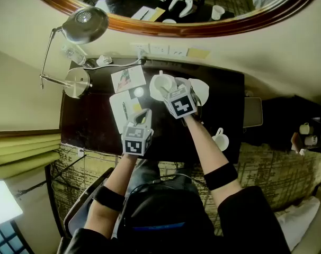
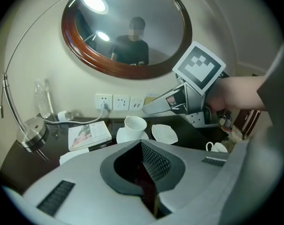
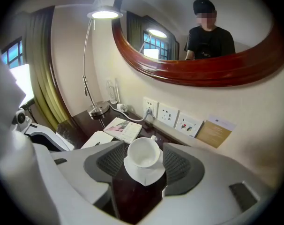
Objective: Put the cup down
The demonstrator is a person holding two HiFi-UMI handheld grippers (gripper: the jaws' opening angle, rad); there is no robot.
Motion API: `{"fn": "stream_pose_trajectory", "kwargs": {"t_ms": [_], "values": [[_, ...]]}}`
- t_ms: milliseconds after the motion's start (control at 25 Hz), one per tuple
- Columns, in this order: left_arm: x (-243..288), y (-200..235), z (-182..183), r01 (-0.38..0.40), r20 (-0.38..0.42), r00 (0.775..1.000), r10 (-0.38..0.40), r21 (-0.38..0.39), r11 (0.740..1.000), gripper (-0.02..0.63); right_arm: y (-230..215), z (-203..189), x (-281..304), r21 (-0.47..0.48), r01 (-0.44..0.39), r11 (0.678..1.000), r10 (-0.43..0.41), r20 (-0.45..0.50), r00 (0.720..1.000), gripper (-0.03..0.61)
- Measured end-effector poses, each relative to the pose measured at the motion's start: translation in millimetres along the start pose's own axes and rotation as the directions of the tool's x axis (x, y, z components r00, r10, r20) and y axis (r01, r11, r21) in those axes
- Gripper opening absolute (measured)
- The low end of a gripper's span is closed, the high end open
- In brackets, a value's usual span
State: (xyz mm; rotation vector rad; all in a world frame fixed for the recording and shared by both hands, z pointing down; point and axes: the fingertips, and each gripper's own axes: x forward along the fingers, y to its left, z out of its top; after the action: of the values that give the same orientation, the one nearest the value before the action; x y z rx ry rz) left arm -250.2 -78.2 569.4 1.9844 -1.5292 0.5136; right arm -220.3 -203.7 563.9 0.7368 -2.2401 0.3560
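Nearest me, my right tool (image 3: 143, 171) stands released — jaws apart, touching nothing — with the cup (image 3: 143, 153) upright on its saucer (image 3: 145, 176) on the desk (image 3: 128, 197) straight ahead and below between them, handle (image 3: 153, 138) pointing away, while my left tool (image 2: 143, 172) hangs clenched and empty.

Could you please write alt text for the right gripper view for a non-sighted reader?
A white cup sits on a saucer on a dark desk, seen between the open jaws of the right gripper. Behind: a booklet, wall sockets and a lamp.
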Motion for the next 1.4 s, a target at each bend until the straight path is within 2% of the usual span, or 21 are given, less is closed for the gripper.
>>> {"fn": "stream_pose_trajectory", "kwargs": {"t_ms": [240, 320, 400, 560, 880, 1040, 1400], "values": [[-22.1, -39.8, 7.0, 0.003, 0.038, 0.999, -0.003, 0.006, 1.000, 0.006, -2.3, -5.9, -65.5, 0.012, 0.006, 1.000, -0.007, 0.078, 0.997, 0.081], [-29.2, -53.5, 6.9, 0.004, 0.049, 0.999, -0.005, 0.010, 1.000, 0.007, -4.0, -12.5, -86.9, 0.014, 0.011, 1.000, -0.012, 0.097, 0.995, 0.029], [-35.8, -65.2, 5.9, -0.003, 0.064, 0.998, 0.002, 0.021, 1.000, 0.007, -5.4, -20.3, -108.3, 0.010, 0.013, 1.000, -0.014, 0.116, 0.993, 0.003], [-48.1, -91.4, 5.6, -0.001, 0.080, 0.997, -0.002, 0.038, 0.999, 0.007, -12.5, -35.0, -145.7, -0.014, 0.039, 0.999, -0.037, 0.154, 0.987, 0.000], [-68.4, -132.9, -1.4, 0.001, 0.100, 0.995, -0.006, 0.046, 0.999, 0.007, -17.8, -80.0, -205.1, 0.034, 0.033, 0.999, -0.039, 0.182, 0.983, 0.000], [-71.6, -148.2, -7.1, 0.000, 0.112, 0.994, -0.006, 0.051, 0.999, 0.007, -26.2, -106.9, -227.0, 0.055, 0.038, 0.998, -0.047, 0.179, 0.983, 0.000], [-70.8, -189.1, -4.1, 0.024, 0.123, 0.992, -0.038, 0.112, 0.993, 0.007, -64.7, -158.0, -264.0, 0.106, 0.074, 0.992, -0.090, 0.153, 0.984, 0.000]]}}
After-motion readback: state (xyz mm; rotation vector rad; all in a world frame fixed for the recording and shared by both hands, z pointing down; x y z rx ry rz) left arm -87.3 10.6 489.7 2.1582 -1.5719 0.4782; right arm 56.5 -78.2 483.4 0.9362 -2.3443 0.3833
